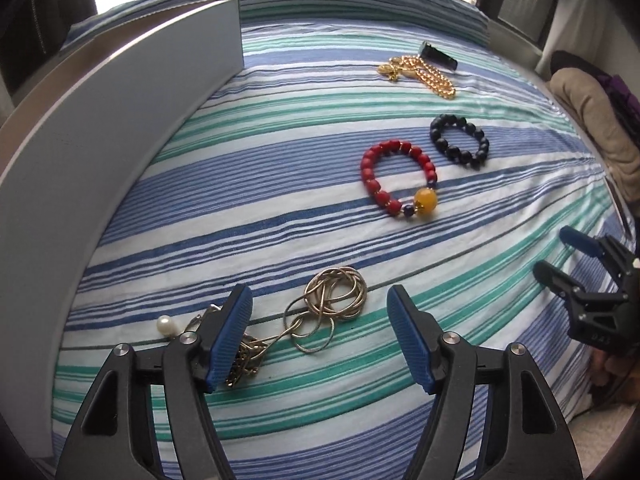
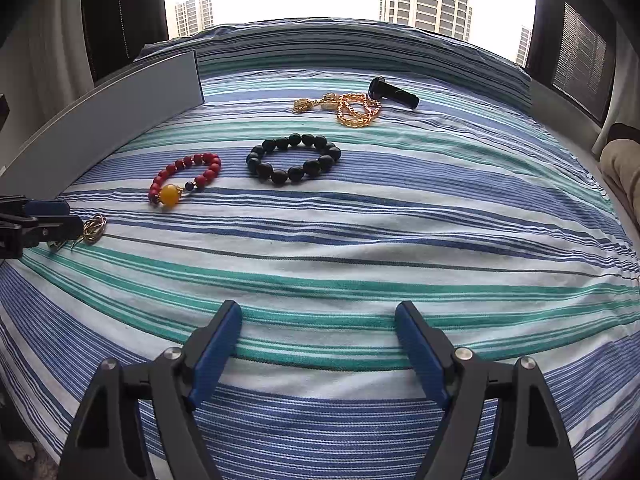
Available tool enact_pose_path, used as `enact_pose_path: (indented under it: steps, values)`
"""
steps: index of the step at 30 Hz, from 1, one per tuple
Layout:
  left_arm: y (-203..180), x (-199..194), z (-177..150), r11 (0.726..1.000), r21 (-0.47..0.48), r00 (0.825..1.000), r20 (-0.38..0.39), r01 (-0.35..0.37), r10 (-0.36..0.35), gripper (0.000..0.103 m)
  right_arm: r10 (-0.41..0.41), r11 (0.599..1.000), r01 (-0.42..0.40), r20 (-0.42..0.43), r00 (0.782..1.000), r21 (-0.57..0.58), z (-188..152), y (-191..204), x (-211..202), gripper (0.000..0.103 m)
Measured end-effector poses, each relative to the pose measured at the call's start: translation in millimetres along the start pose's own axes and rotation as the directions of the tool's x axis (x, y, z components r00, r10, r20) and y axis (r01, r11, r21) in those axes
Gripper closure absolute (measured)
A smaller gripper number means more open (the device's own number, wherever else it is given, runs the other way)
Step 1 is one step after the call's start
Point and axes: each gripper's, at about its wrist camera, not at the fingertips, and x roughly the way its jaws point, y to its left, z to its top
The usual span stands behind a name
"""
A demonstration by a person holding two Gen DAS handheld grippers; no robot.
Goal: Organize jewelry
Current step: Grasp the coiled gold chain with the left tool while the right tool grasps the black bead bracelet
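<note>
Jewelry lies on a striped bed cover (image 1: 280,208). A tangled silver chain necklace (image 1: 332,304) lies just ahead of my open left gripper (image 1: 320,320), with a pearl (image 1: 167,326) and a metal pendant (image 1: 244,360) beside the left finger. A red bead bracelet with a yellow bead (image 1: 398,178) (image 2: 186,178), a black bead bracelet (image 1: 460,140) (image 2: 294,158) and a gold chain (image 1: 420,70) (image 2: 344,108) lie farther off. My right gripper (image 2: 318,344) is open and empty above the cover; it also shows in the left wrist view (image 1: 560,256).
A grey box wall (image 1: 100,128) (image 2: 100,120) stands along the left side. A black cylinder (image 2: 394,94) (image 1: 438,54) lies behind the gold chain. A beige cushion (image 1: 596,120) sits off the bed's right edge. Windows are behind the bed.
</note>
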Motion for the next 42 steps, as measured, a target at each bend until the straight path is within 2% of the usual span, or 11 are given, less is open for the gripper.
enact_pose_path:
  steps: [3, 7, 11, 14, 18, 22, 24, 25, 28, 35, 42]
  values:
    - [-2.0, 3.8, -4.4, 1.000, 0.016, 1.000, 0.009, -0.019, 0.019, 0.031, 0.016, 1.000, -0.015, -0.120, 0.993, 0.003, 11.6, -2.5, 0.6, 0.022]
    - [-4.6, 3.3, -7.8, 0.998, 0.047, 0.999, 0.029, -0.037, 0.036, 0.031, 0.170, 0.985, -0.163, -0.215, 0.962, 0.051, 48.2, -9.1, -1.1, 0.022]
    - [-4.9, 2.3, -9.6, 0.998, 0.044, 0.998, 0.047, -0.044, 0.042, 0.032, 0.090, 0.994, -0.101, -0.247, 0.965, -0.033, 99.2, -6.9, 27.6, 0.022]
    - [-6.3, -0.2, -12.8, 0.998, 0.037, 0.998, 0.054, -0.046, 0.044, 0.034, 0.096, 0.995, -0.090, -0.244, 0.965, 0.038, 130.8, -20.3, 64.6, 0.022]
    - [-10.5, -4.1, -16.1, 0.998, 0.046, 0.998, 0.056, -0.040, 0.037, 0.052, 0.127, 0.992, -0.125, -0.265, 0.956, 0.026, 147.0, -9.2, 103.3, 0.022]
    - [-12.1, -6.6, -17.5, 0.998, 0.048, 0.998, 0.052, -0.036, 0.033, 0.073, 0.075, 0.991, -0.099, -0.243, 0.967, -0.085, 144.1, 14.6, 107.5, 0.019]
    - [-11.4, -7.5, -18.0, 0.999, 0.043, 0.999, 0.047, -0.030, 0.028, 0.080, 0.062, 0.986, -0.096, -0.239, 0.969, -0.133, 139.7, 20.4, 103.0, 0.029]
    - [-10.5, -7.8, -17.9, 0.999, 0.040, 0.999, 0.043, -0.027, 0.025, 0.088, 0.073, 0.983, -0.110, -0.236, 0.969, -0.147, 136.8, 21.0, 98.1, 0.046]
    - [-5.3, -9.2, -18.6, 1.000, 0.010, 1.000, 0.024, 0.007, -0.008, 0.089, 0.097, 0.983, -0.135, -0.268, 0.958, -0.126, 132.8, 12.4, 87.9, 0.090]
    - [0.2, -22.5, -32.8, 0.998, -0.028, 0.999, -0.010, 0.053, -0.053, 0.091, 0.152, 0.979, -0.188, -0.320, 0.935, -0.084, 93.7, -9.4, 53.7, 0.091]
    - [10.6, -41.3, -47.1, 0.997, -0.055, 0.999, -0.010, 0.052, -0.053, 0.091, 0.181, 0.978, -0.203, -0.309, 0.934, -0.040, 58.0, -22.5, 16.5, 0.090]
